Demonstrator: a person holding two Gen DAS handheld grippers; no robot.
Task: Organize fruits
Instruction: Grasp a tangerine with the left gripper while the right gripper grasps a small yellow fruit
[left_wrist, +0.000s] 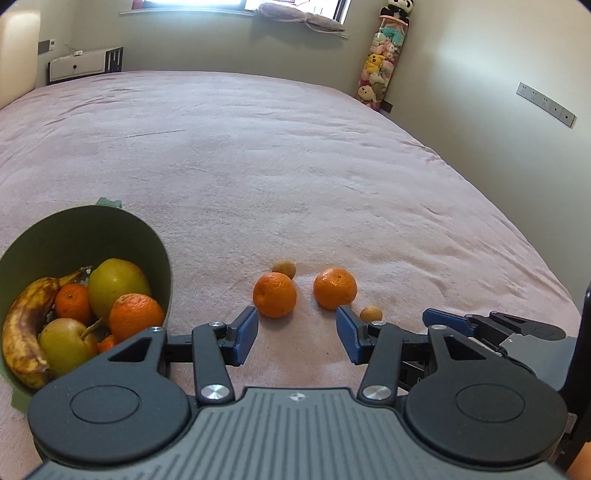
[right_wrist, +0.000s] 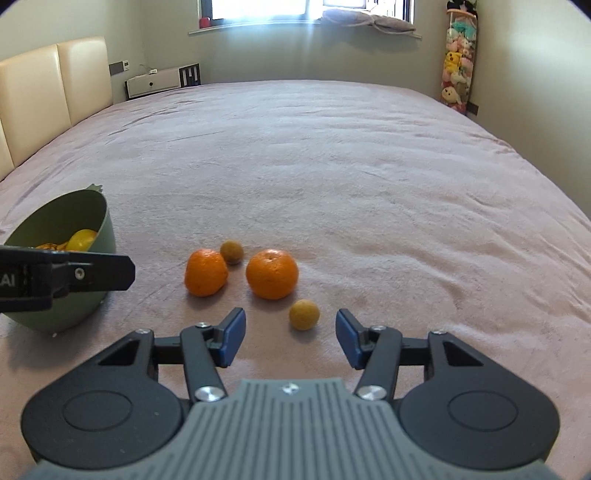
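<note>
Two claws, left claw (left_wrist: 297, 338) and right claw (right_wrist: 291, 339), released; oranges (right_wrist: 272, 273) ahead, bowl (left_wrist: 155, 240) left.

A deep olive-green plastic bowl (left_wrist: 155, 240) sits on the bed, tipped toward the camera in the left wrist view. It holds a brown-spotted yellow banana (left_wrist: 22, 325), two green-yellow apples (left_wrist: 116, 282), and several orange mandarins (left_wrist: 135, 314). Outside it, two round orange mandarins (right_wrist: 205, 272) (right_wrist: 272, 273) lie side by side, just apart. A small tan round fruit (right_wrist: 232, 252) rests behind the left one – another (right_wrist: 304, 314) lies nearer, apart from both.
</note>
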